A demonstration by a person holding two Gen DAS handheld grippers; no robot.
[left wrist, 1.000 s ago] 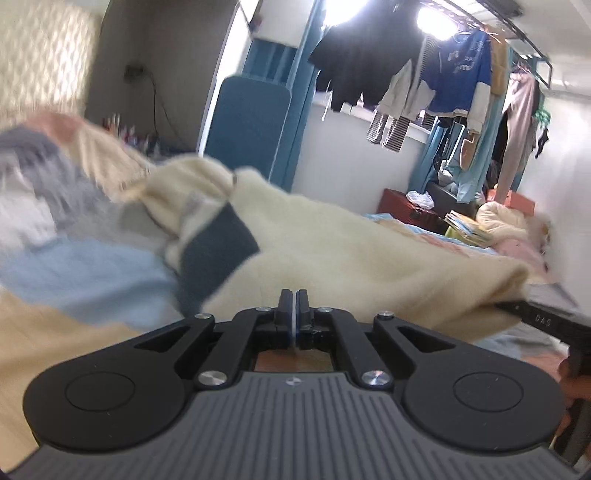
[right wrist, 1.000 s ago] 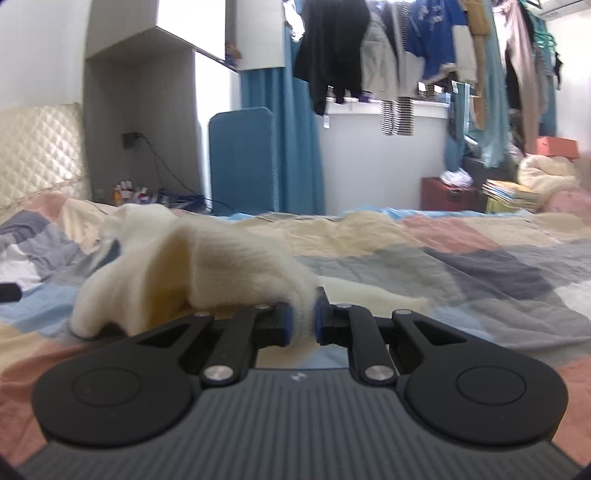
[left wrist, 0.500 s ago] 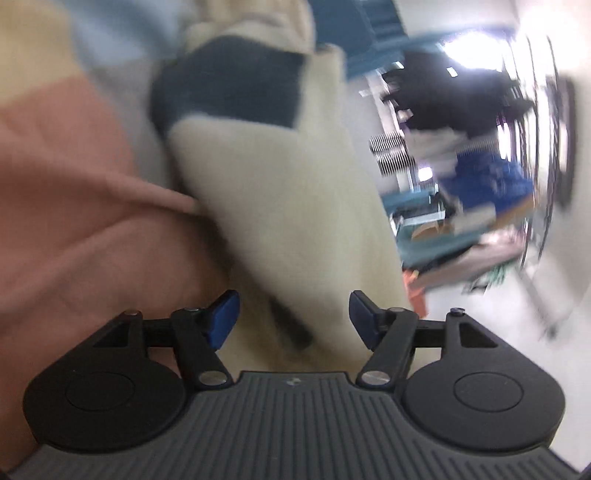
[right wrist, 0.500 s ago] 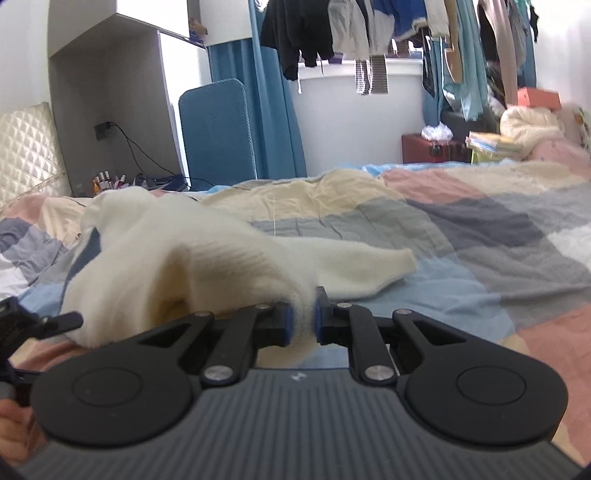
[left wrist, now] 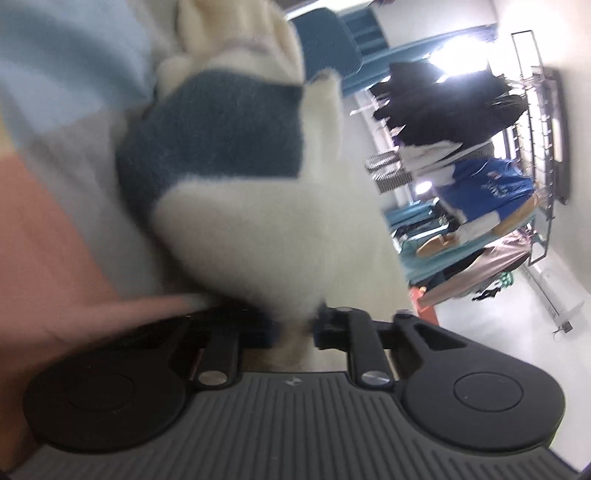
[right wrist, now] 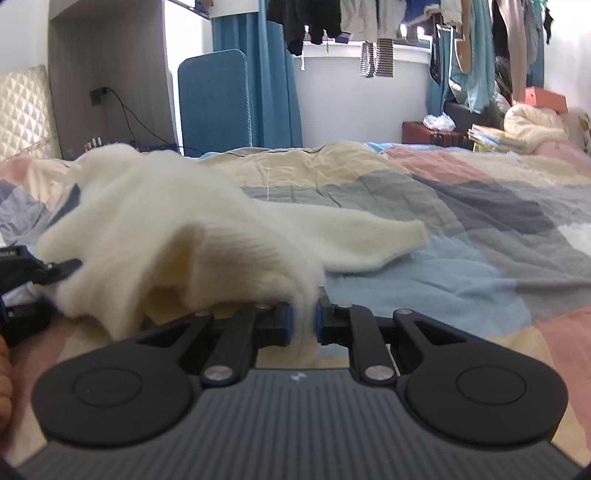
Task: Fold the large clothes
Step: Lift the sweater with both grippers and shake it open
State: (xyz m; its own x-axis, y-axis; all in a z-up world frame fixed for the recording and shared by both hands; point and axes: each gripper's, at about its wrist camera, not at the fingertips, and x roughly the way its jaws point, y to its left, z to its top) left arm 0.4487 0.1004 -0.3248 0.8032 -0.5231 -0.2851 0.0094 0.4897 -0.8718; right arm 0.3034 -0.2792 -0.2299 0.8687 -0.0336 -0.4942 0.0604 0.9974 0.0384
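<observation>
A fluffy cream sweater with a navy patch lies bunched on the patchwork quilt, one sleeve stretched out to the right. My right gripper is shut on a fold of the sweater's edge, low over the quilt. My left gripper is rolled onto its side, so the room looks tilted. Its jaws are closing, with cream fabric pinched between them. In the right wrist view the left gripper shows at the far left, against the sweater's other end.
A padded headboard stands at the left and a blue panel behind the bed. Hanging clothes fill a rack by the window. Boxes, books and a cream bundle sit at the right. A hand shows at the left edge.
The left gripper dropped to the quilt, rolled sideways, opened wide around the sweater's edge, then closed on it. The right gripper stayed shut on the sweater and sank a little.
</observation>
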